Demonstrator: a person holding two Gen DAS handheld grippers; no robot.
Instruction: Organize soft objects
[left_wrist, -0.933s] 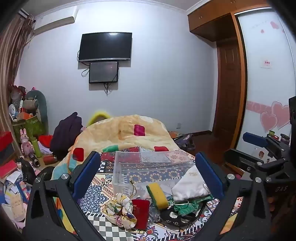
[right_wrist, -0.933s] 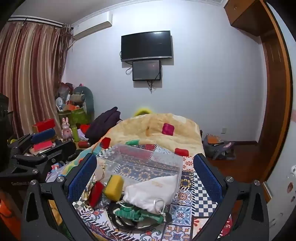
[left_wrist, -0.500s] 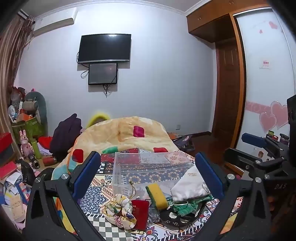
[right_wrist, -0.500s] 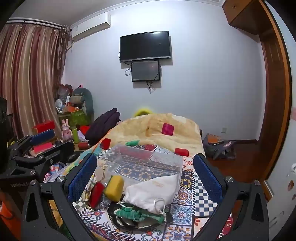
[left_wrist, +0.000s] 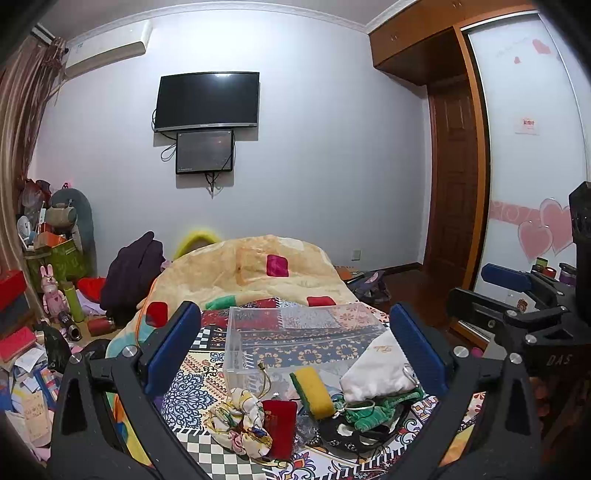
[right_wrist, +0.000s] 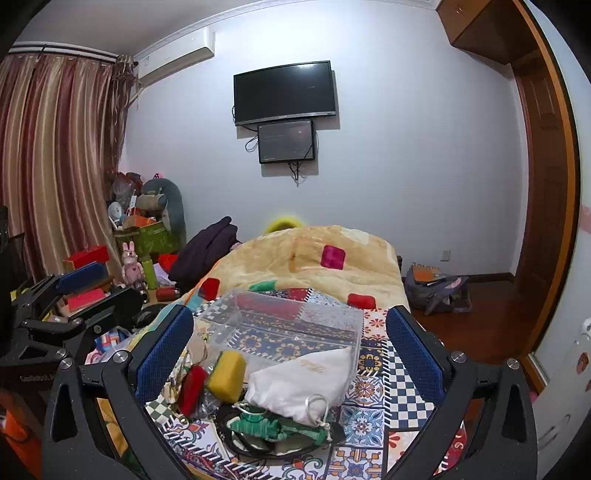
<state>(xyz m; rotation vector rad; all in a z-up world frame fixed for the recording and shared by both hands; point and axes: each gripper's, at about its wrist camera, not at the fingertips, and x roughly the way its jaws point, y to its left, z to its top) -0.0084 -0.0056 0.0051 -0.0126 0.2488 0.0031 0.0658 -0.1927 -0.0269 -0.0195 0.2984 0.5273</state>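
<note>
A clear plastic box (left_wrist: 295, 332) (right_wrist: 288, 325) stands empty on the patterned bed cover. In front of it lies a heap of soft things: a white drawstring pouch (left_wrist: 376, 373) (right_wrist: 303, 380), a yellow-green sponge (left_wrist: 312, 387) (right_wrist: 227, 374), a red pouch (left_wrist: 279, 421) (right_wrist: 192, 384), a floral scrunchie (left_wrist: 240, 421), a green cloth (left_wrist: 369, 410) (right_wrist: 266, 424) and a black strap. My left gripper (left_wrist: 295, 350) and right gripper (right_wrist: 288, 350) are both open and empty, held above and short of the heap.
A yellow blanket (left_wrist: 258, 269) is bunched behind the box. Clutter, toys and boxes (left_wrist: 44, 295) crowd the floor at left. A bag (right_wrist: 436, 291) lies on the floor at right near the wooden door. A TV (left_wrist: 207, 99) hangs on the far wall.
Both grippers have drifted only slightly; the view has shifted a touch. Nothing has been taken hold of or moved.
</note>
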